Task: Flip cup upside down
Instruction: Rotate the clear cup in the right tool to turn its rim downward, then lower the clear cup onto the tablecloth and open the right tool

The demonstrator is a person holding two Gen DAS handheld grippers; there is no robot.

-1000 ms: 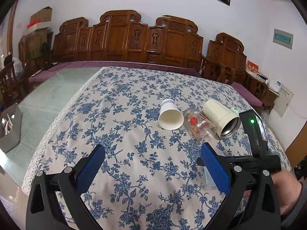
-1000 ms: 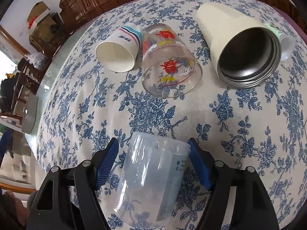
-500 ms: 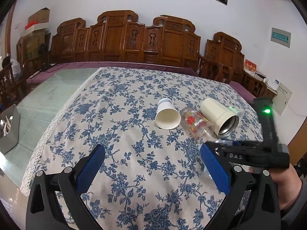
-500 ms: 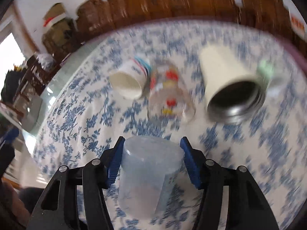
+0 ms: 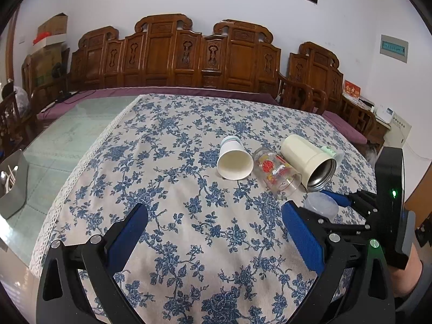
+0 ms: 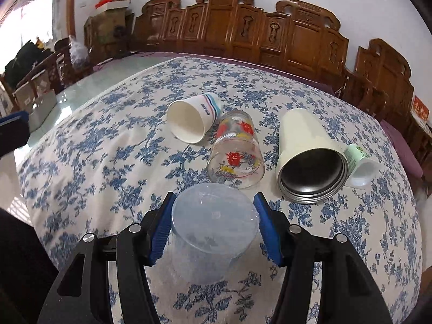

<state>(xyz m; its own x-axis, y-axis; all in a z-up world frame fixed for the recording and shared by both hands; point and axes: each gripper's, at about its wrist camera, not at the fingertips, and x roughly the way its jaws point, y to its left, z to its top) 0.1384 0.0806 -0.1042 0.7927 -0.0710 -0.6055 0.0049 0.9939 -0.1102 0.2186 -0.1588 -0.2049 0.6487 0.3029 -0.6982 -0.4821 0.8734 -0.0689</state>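
My right gripper (image 6: 213,226) is shut on a clear plastic cup (image 6: 213,224), held bottom-up over the floral tablecloth (image 6: 94,156); its base faces up and its rim points down. The same cup (image 5: 321,204) shows in the left wrist view at the right, between the right gripper's blue pads. My left gripper (image 5: 213,232) is open and empty above the near part of the cloth. Further back lie a white paper cup (image 6: 191,120), a printed glass (image 6: 236,151) and a cream steel tumbler (image 6: 307,159), all on their sides.
A small white and green bottle (image 6: 360,166) lies right of the tumbler. Carved wooden chairs (image 5: 189,54) stand behind the table. Bare glass tabletop (image 5: 62,140) lies left of the cloth, with a grey tray (image 5: 13,181) at its left edge.
The right gripper has turned the clear cup from lying tilted to base-up and closed tighter on it. The left gripper has hardly moved.
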